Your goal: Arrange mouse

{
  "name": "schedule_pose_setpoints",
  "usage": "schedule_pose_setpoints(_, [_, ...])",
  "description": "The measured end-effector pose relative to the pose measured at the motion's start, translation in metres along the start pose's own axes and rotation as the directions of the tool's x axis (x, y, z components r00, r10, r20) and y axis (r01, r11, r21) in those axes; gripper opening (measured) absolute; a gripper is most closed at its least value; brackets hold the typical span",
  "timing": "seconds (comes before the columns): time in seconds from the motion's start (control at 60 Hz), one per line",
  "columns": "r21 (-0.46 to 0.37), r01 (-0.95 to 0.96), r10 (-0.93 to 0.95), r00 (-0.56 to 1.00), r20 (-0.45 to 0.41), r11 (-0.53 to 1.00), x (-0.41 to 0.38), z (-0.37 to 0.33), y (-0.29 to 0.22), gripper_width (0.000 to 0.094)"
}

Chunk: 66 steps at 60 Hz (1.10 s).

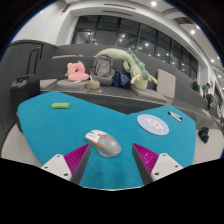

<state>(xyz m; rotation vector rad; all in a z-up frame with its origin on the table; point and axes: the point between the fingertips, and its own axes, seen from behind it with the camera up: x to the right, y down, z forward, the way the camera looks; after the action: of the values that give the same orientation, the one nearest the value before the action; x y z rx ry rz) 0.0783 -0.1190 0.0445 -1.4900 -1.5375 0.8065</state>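
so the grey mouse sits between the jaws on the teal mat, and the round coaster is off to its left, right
Not quite: the round coaster lies to the right of the grey mouse, not its left. It is the small green object that lies off to the left. The rest holds: in the gripper view the mouse rests on the teal mat between the open jaws of the gripper, untouched.

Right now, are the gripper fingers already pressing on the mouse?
No, the mouse rests on the teal mat between the open gripper fingers, with a gap at each side.
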Motion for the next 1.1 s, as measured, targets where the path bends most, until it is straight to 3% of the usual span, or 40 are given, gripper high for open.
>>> schedule_pose_setpoints(0.317, [-0.091, -0.021, 0.022, 1.0, 0.014, 0.996, -0.008, 0.073, 0.005, 0.0851])
schedule_pose_setpoints(0.95, [-0.139, -0.047, 0.044, 0.999, -0.026, 0.989, 0.007, 0.148, -0.006, 0.0849])
schedule_pose_setpoints(0.967, [-0.136, -0.041, 0.039, 0.999, -0.021, 0.99, 0.006, 0.148, -0.007, 0.0841])
schedule_pose_setpoints(1.033, [-0.142, -0.038, 0.042, 0.999, 0.024, 0.989, -0.006, 0.149, -0.006, 0.0466])
schedule_pose_setpoints(1.1, [-0.149, -0.043, 0.046, 0.999, 0.017, 0.988, -0.005, 0.149, -0.004, 0.045])
